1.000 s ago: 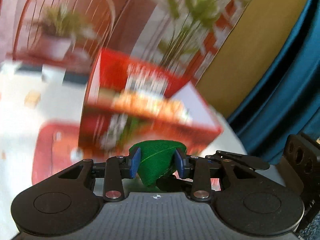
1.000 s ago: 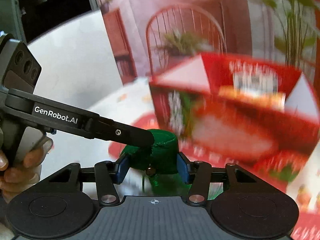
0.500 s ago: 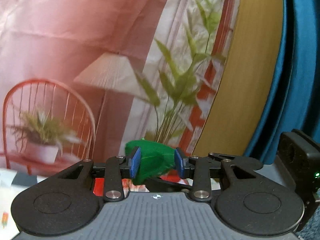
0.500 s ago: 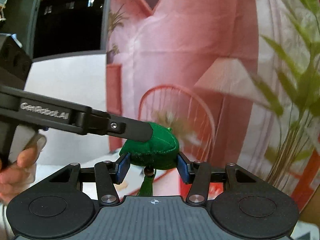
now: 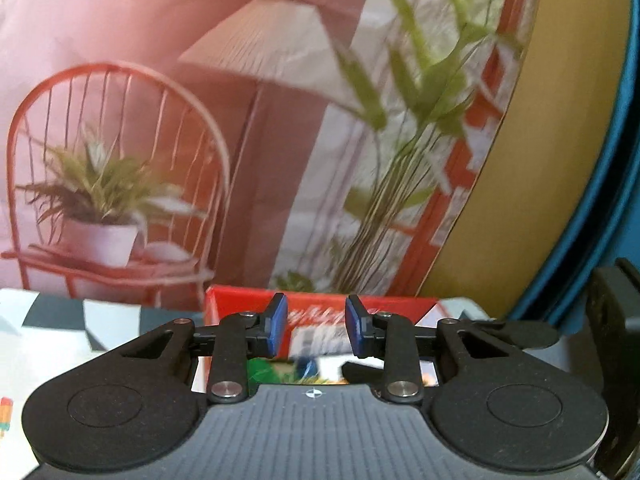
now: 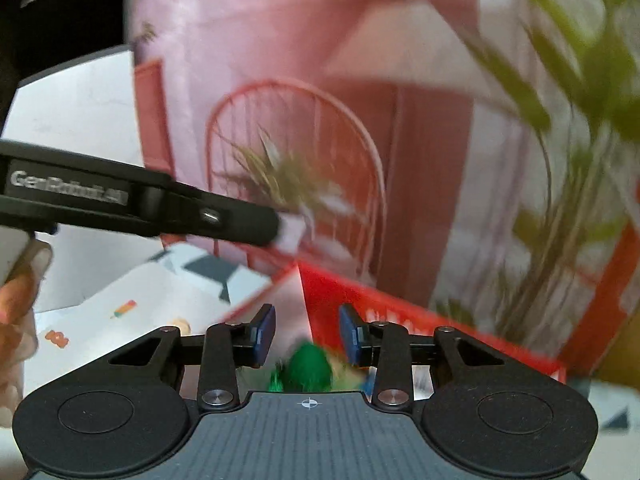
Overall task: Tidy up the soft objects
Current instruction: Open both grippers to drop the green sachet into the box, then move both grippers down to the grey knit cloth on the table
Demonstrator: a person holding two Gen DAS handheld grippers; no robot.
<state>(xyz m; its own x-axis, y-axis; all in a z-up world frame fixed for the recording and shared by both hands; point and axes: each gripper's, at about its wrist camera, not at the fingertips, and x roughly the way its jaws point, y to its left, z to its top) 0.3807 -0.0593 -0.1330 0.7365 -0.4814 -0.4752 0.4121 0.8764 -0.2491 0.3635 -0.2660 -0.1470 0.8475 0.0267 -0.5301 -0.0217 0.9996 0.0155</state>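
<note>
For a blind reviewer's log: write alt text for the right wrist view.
The right gripper is open and empty, its blue-padded fingers apart above a green soft toy lying in a red box. The left gripper's black arm crosses the upper left, before a pink printed backdrop showing a chair and plants.

Bright, warm, even light; fisheye bending at edges; heavy motion blur in right wrist view.

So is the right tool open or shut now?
Open. The right tool has its blue pads spread with nothing between them, and the green soft toy lies below, in the red box.
</note>
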